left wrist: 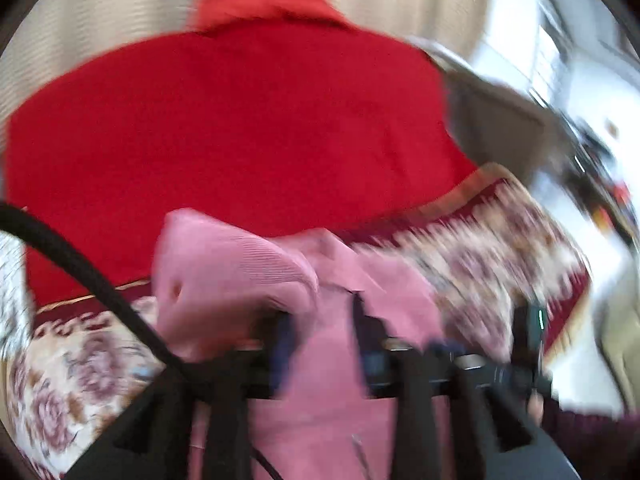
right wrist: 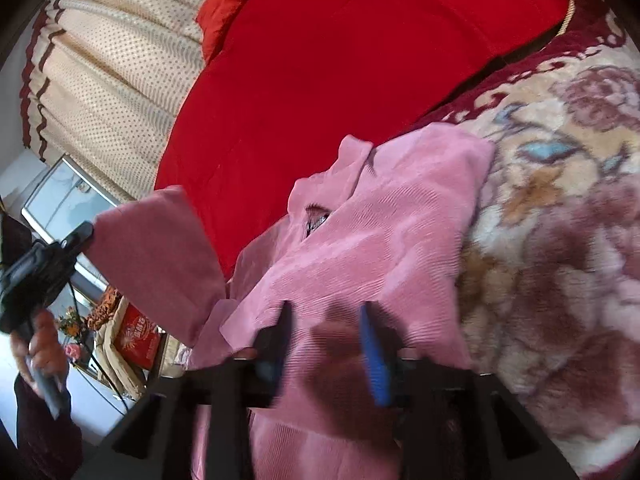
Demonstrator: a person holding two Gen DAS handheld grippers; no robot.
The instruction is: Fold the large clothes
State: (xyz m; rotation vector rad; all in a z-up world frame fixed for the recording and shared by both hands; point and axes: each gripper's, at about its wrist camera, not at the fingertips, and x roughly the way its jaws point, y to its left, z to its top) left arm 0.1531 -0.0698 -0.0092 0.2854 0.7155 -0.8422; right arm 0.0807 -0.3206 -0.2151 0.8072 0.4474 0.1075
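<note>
**Pink garment spread on bed; both grippers over it**

The pink ribbed garment (right wrist: 360,236) lay on a floral plush blanket (right wrist: 560,240) covering the near part of a bed, its upper edge reaching onto the red bedspread (right wrist: 340,80) behind. A red pillow (right wrist: 224,4) sat at the far end against a dotted cream curtain (right wrist: 112,80).

The right gripper (right wrist: 328,344) stood over the garment's lower portion. Its jaws were released: the blue pad (right wrist: 376,360) and the opposite dark finger (right wrist: 276,344) stood apart, with pink cloth visible between and beneath them, and no pinch on the fabric could be seen.

The left gripper (right wrist: 76,236) was seen in the right wrist view at the left edge, held by a hand (right wrist: 40,344) in a dark maroon sleeve (right wrist: 44,432). Its tip met the end of a raised pink sleeve (right wrist: 160,256) of the garment, which stood lifted off the bed. In the left wrist view, heavily blurred, the fingers (left wrist: 280,344) were parted with pink cloth draped over and between them. Whether the pads pressed the fabric could not be determined.

A black cable (left wrist: 80,272) crossed the left wrist view. A red box (right wrist: 138,336) and a framed panel (right wrist: 64,204) stood beside the bed.
</note>
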